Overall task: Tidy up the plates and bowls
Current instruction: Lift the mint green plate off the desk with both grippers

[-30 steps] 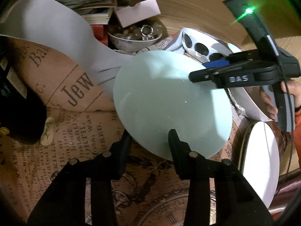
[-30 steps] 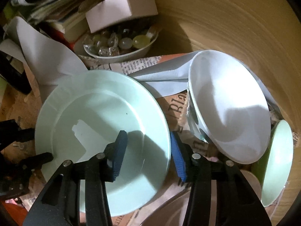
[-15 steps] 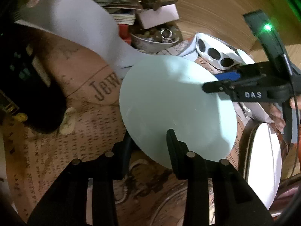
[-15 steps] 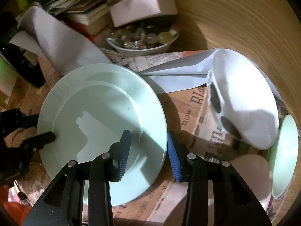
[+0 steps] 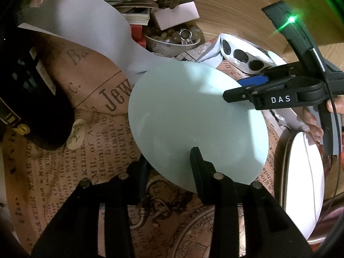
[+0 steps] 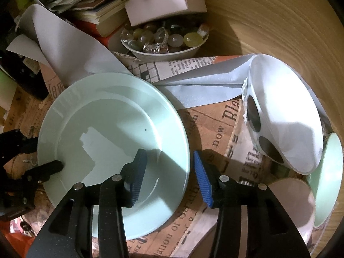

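Plate Held Between Two Grippers

Pale green plate [image 6: 107,118] sits over the middle of the newsprint sheet [image 5: 96,129] that covers this part of the wooden tabletop [image 6: 268,21]; it is tilted, and the left wrist view sees its plain face.

Left gripper [image 5: 169,157] is clamped narrow on the plate's rim; one finger lies in front of the plate and the other is hidden behind it; in the right wrist view it comes in from the plate's left side.

Right gripper [image 6: 169,153] straddles the opposite rim; one blue pad hangs over the plate's inside and the other stands just outside the edge; its jaws are opening and the pads show no press on the plate; a hand [image 5: 316,124] grips its handle.

Toward the tabletop's far edge stands a bowl of stones [image 6: 163,43], beside stacked books and a white box [image 6: 165,2].

To the right, a white dish [image 6: 286,111] leans in a wrapper with black dots; a pale green dish [image 6: 329,178] stands on edge just beside it; a pinkish plate [image 6: 290,204] lies near both.
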Available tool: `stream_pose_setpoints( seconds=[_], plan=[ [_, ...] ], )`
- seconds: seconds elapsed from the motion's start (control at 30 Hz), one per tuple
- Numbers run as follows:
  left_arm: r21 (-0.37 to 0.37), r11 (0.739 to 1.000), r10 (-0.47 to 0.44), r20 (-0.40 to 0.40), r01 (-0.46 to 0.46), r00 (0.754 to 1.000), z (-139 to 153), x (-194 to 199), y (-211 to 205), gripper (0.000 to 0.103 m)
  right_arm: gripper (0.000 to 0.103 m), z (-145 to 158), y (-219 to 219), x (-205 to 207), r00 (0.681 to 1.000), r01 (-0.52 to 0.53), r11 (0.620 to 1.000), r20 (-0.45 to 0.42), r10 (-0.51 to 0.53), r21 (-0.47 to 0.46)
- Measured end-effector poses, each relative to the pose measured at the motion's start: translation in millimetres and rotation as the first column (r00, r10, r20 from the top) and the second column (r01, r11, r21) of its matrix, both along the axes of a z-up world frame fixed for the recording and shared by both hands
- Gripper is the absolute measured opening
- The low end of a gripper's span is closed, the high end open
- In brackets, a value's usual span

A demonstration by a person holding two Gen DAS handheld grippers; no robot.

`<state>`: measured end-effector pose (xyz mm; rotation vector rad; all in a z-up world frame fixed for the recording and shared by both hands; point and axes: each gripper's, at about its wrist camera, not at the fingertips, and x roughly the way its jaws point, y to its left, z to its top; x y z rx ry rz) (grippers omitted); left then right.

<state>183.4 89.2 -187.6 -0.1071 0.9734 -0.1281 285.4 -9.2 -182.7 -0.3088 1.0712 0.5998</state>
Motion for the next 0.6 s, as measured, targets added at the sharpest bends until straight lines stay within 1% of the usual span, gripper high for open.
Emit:
stream_pose_setpoints(
  seconds=[0.03, 0.1, 0.17, 0.2, 0.23, 0.3, 0.37, 0.6],
  plan=[
    [-0.003, 1.000, -0.004, 0.001, 0.004, 1.000, 0.0, -0.1, -0.2, 0.037, 0.040, 6.2, -3.8, -5.6, 1.000, 0.007, 1.000, 0.005, -0.007, 0.002],
    [0.001, 1.000, -0.004, 0.003, 0.004, 1.000, 0.4, -0.9, -0.9, 0.037, 0.039, 7.5, -6.5, -4.4, 1.000, 0.012, 1.000, 0.021, -0.012, 0.001],
    [-0.001, 1.000, -0.004, 0.003, 0.004, 1.000, 0.8, -2.1, -0.2, 0.036, 0.033, 9.0, -7.8, -6.7, 0.999, 0.019, 1.000, 0.035, -0.020, 0.005],
    [-0.003, 1.000, -0.002, 0.004, 0.002, 1.000, 1.6, -3.2, -0.2, 0.036, 0.032, 11.1, -12.5, -8.3, 0.999, 0.022, 1.000, 0.038, -0.022, 0.010],
    [-0.008, 1.000, 0.000, 0.005, 0.000, 1.000, 2.3, -4.4, 0.0, 0.036, 0.031, 15.7, -18.8, -15.8, 0.999, 0.028, 0.999, 0.038, -0.029, 0.024],
    [-0.015, 1.000, 0.005, 0.012, -0.005, 1.000, 4.9, -8.4, 1.6, 0.036, 0.030, 20.2, -25.7, -18.4, 0.999, 0.035, 0.998, 0.027, -0.037, 0.054],
    [-0.022, 1.000, 0.012, 0.022, -0.011, 1.000, 7.9, -12.7, 3.8, 0.036, 0.027, 24.4, -30.1, -22.6, 0.999, 0.037, 0.997, 0.027, -0.039, 0.074],
    [-0.045, 0.998, 0.052, 0.062, -0.049, 0.997, 17.9, -24.8, 13.9, 0.036, 0.026, 31.1, -38.7, -45.3, 0.999, 0.033, 0.989, 0.031, -0.038, 0.145]
  ],
)
